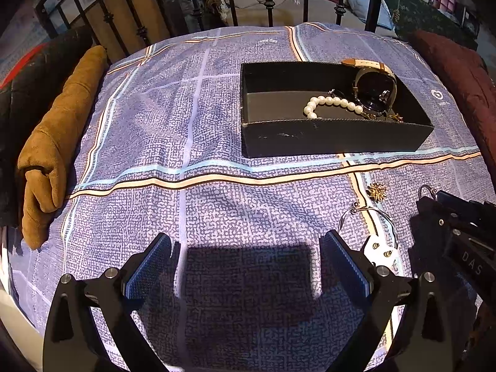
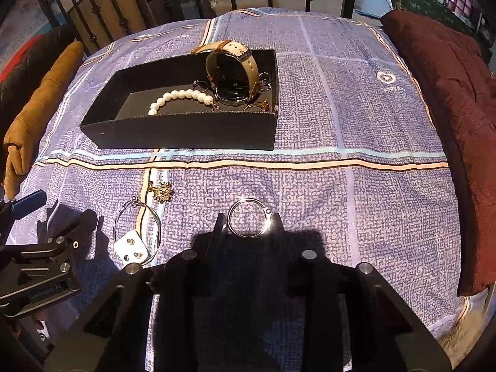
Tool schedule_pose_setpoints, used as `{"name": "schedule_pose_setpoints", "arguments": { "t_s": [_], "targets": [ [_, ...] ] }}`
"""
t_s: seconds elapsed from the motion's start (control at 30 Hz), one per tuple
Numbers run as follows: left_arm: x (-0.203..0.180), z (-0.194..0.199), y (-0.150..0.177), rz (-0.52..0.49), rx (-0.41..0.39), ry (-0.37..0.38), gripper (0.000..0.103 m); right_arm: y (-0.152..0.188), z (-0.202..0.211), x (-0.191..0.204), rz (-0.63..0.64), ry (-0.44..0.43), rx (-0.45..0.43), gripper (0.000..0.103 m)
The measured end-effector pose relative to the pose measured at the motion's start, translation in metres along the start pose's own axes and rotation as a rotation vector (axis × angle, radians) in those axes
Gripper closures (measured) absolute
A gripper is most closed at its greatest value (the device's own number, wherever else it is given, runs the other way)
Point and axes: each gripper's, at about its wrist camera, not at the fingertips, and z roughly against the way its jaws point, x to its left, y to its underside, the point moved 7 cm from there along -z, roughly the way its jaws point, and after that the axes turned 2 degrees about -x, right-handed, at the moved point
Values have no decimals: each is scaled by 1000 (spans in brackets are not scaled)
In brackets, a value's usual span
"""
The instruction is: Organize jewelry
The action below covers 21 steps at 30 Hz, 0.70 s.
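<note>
A black open box (image 2: 186,133) sits on the blue patterned cloth (image 2: 356,186). It holds a pearl bracelet (image 2: 176,96), a watch with a beige strap (image 2: 232,71) and some small gold pieces. On the cloth in front of it lie a gold brooch (image 2: 161,190) and a thin silver hoop with a white tag (image 2: 131,248). My right gripper (image 2: 249,224) is shut on a silver ring (image 2: 248,235) that rests on the cloth, with a fingertip against each side. My left gripper (image 1: 248,241) hovers open over bare cloth with nothing between its blue pads (image 1: 145,269).
A brown cushion (image 1: 52,142) lies along the cloth's left edge and a dark red cushion (image 2: 449,124) along the right. A black iron railing (image 1: 269,0) stands behind the far edge. The right gripper's body (image 1: 458,232) is close beside the left one.
</note>
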Motion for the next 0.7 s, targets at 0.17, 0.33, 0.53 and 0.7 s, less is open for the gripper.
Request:
{"name": "schedule_pose_setpoints", "arguments": {
  "t_s": [0.17, 0.33, 0.53, 0.7],
  "targets": [
    [-2, 1, -2, -5, -2, 0, 6, 0, 1, 2, 20, 16, -1, 74],
    [-1, 1, -3, -3, -3, 0, 6, -2, 6, 5, 34, 14, -14, 74],
    [1, 3, -7, 3, -10, 2, 6, -18, 34, 9, 8, -35, -87, 74],
    [-1, 12, -37, 6, -55, 4, 6, -52, 42, 23, 57, -3, -124, 74]
  ]
}}
